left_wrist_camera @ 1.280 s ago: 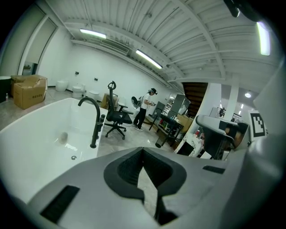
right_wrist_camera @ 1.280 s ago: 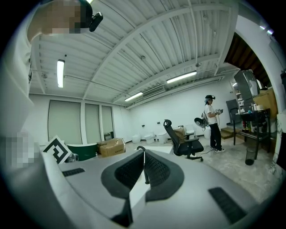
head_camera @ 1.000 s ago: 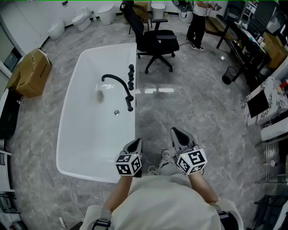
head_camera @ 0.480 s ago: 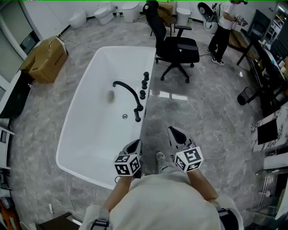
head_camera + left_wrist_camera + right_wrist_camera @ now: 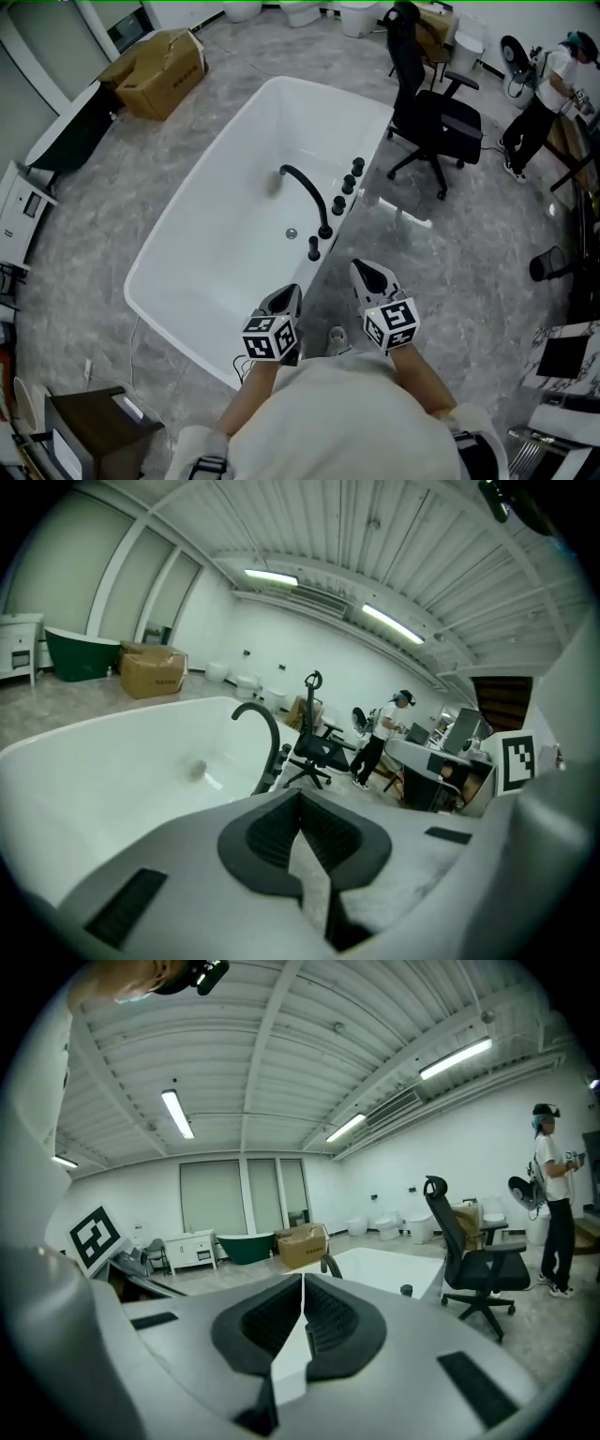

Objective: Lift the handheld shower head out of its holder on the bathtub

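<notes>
Ahead, untouched — shower head [image 5: 314,248]; left hand-held gripper [image 5: 285,296], right hand-held gripper [image 5: 368,273] both pressed together.

Bright, even light from ceiling strip lights [image 5: 176,1113] — we note a pale glare patch on the floor [image 5: 450,272] beside the bathtub [image 5: 206,225]. Both gripper views bulge, corners black; near foreground soft.

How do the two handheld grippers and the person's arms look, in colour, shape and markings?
The left gripper and the right gripper have light grey, tapering shells with black ribbed pads. Each carries a white cube with black square markers. The person wears a pale top; the forearms have no sleeves.
</notes>
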Motion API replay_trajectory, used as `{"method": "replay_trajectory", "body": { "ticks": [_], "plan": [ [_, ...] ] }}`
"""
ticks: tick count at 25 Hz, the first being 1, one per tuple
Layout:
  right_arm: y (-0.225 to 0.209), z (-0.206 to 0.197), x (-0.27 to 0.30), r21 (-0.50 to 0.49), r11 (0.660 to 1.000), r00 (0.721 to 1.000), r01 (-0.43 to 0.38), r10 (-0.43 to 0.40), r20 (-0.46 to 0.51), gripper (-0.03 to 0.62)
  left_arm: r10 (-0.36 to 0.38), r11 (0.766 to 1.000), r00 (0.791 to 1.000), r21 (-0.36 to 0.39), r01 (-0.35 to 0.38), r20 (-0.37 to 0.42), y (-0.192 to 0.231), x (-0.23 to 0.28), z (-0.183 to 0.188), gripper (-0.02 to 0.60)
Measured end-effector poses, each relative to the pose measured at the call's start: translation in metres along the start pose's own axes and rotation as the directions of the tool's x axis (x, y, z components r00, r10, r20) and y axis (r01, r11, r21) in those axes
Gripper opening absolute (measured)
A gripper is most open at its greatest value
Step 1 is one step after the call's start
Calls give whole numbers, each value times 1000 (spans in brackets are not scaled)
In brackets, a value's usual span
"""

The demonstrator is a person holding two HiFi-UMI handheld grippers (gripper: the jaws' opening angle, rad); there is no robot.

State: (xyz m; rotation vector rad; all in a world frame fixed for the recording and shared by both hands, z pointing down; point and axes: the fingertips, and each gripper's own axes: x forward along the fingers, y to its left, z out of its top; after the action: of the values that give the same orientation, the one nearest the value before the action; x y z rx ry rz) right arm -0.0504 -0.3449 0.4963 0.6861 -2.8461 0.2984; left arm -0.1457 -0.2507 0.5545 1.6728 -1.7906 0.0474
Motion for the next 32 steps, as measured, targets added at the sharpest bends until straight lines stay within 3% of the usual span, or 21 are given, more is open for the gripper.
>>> {"method": "replay_trajectory", "body": {
  "ticks": [7,20,24,32],
  "plan": [
    [-5,-19,45,-66,988,987,-141,135,-91,21,130,989,991,-82,-127,38,20,7,2,20],
    [-14,-86,113,-54,959,936,-279,258,-241,27,270,941,963,-219,-259,17,44,7,-18,20],
    [-15,-118,135,-27,949,913,-314,294,-284,159,295,930,955,-232,-287,1,55,5,-26,20],
    [-9,-182,176,-18,941,863,-339,303,-404,218,345,897,938,-285,-337,-25,72,2,-41,20]
  ]
}}
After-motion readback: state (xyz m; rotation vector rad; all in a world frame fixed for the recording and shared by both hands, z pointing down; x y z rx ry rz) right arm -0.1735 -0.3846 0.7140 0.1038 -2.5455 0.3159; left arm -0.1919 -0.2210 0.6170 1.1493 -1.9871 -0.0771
